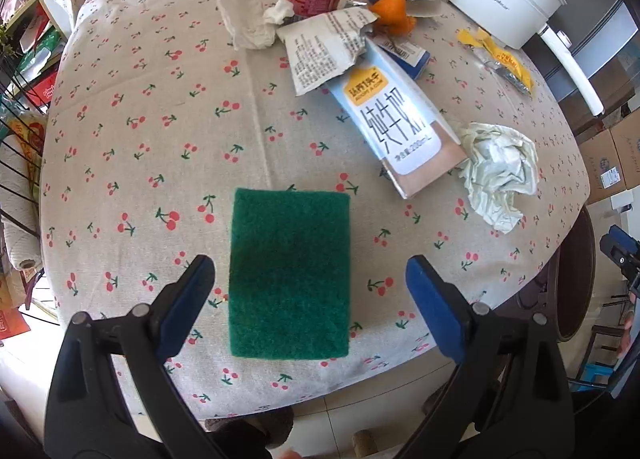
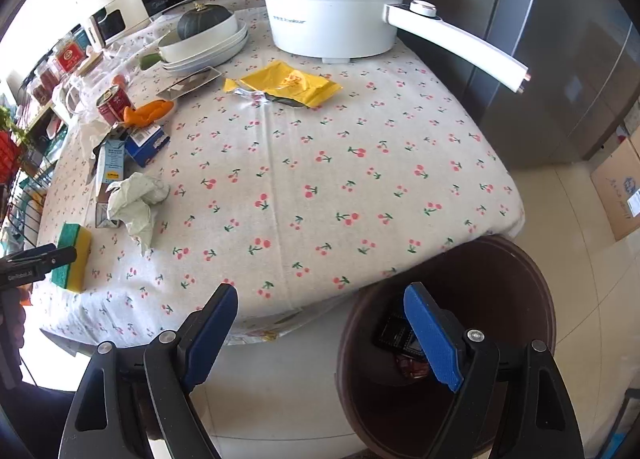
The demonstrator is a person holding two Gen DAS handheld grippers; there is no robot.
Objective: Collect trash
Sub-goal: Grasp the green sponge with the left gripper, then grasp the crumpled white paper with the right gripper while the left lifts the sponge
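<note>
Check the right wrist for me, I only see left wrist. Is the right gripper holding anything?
Observer: No. The right gripper is open, with nothing between its fingers.
Operator: Anything in the bin yet?
Observer: Yes. Dark packets lie at the bottom of the bin.
Operator: Sponge looks all green here. Is it?
Observer: No. From the side the sponge shows a yellow layer under the green.
</note>
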